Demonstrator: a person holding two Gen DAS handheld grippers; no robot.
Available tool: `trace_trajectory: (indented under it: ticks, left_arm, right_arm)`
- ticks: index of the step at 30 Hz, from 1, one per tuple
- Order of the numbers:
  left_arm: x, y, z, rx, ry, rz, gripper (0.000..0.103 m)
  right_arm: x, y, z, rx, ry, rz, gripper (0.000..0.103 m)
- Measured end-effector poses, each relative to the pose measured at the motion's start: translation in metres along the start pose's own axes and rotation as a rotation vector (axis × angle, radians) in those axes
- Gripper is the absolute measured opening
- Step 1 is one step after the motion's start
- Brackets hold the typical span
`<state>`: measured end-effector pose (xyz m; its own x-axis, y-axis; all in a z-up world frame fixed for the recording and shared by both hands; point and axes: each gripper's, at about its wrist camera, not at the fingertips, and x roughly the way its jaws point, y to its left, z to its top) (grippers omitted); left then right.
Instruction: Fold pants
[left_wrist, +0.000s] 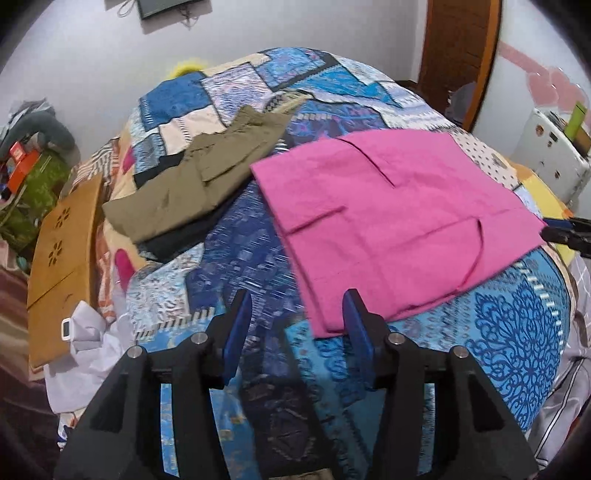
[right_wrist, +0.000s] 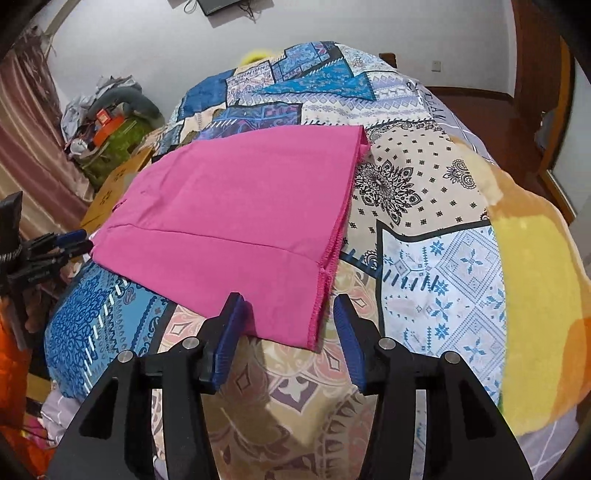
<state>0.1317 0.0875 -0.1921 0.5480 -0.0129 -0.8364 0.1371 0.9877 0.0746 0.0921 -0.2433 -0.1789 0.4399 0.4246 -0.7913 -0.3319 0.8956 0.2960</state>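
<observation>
The pink pants (left_wrist: 388, 218) are seen laid flat and folded on the patchwork-covered bed (left_wrist: 236, 243), beside a stack of olive and dark folded clothes (left_wrist: 195, 184). The left claw (left_wrist: 299, 314) is held wide apart at their near corner, gripping nothing; the right claw (right_wrist: 288, 321) is likewise spread wide at the hem edge, empty

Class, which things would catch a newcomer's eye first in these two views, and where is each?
The bright pink folded pants lie flat mid-bed on the blue patchwork bedspread. To their left sits a stack of folded olive and dark clothes. The open left gripper and right gripper flank the near edge.
</observation>
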Motion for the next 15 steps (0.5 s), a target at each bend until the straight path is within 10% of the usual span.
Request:
trace_trajectory:
  ticks: [15]
  left_arm:
    - [0.024,0.048,0.086,-0.2,-0.073,-0.024,0.054]
  right_arm:
    - [-0.003,-0.018,0.07,-0.013,-0.117,-0.074,0.052]
